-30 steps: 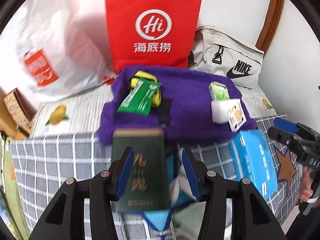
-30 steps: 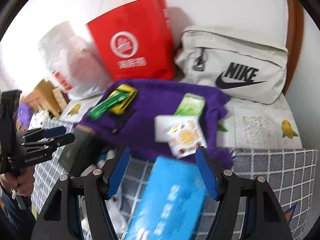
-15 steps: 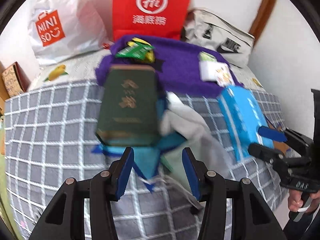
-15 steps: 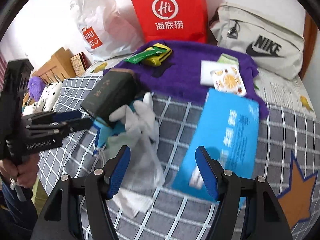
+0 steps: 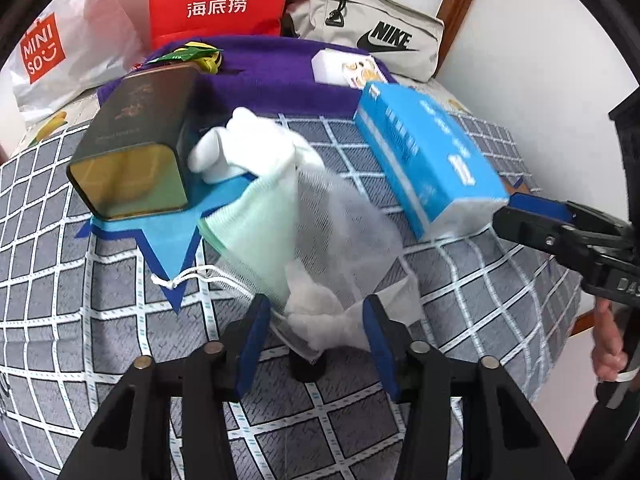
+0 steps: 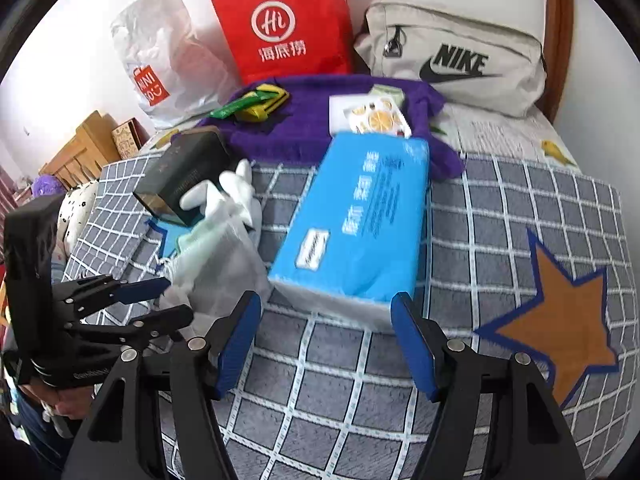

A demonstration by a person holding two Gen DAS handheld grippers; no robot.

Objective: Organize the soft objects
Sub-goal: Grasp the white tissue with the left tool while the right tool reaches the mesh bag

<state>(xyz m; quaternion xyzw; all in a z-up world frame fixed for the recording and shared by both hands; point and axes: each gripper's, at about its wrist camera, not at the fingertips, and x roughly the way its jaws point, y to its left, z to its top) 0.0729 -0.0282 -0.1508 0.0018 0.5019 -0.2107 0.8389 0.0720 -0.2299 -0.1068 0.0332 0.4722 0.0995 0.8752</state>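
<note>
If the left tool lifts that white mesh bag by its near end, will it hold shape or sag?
Likely sags: the mesh bag looks thin, see-through and crumpled. The white gloves spilling from its far end could slide out. Probably light, so it may drag across the checked bedspread.

Black left gripper (image 5: 316, 330), blue-padded jaws, silver screws

Bright, even daylight in both views; soft, faint shadows. Strong fisheye bending, black vignette at corners. Slight motion blur on blue tissue pack (image 6: 356, 220) and white mesh bag (image 5: 320, 232). Mild glare on white wall (image 6: 80, 20).
</note>
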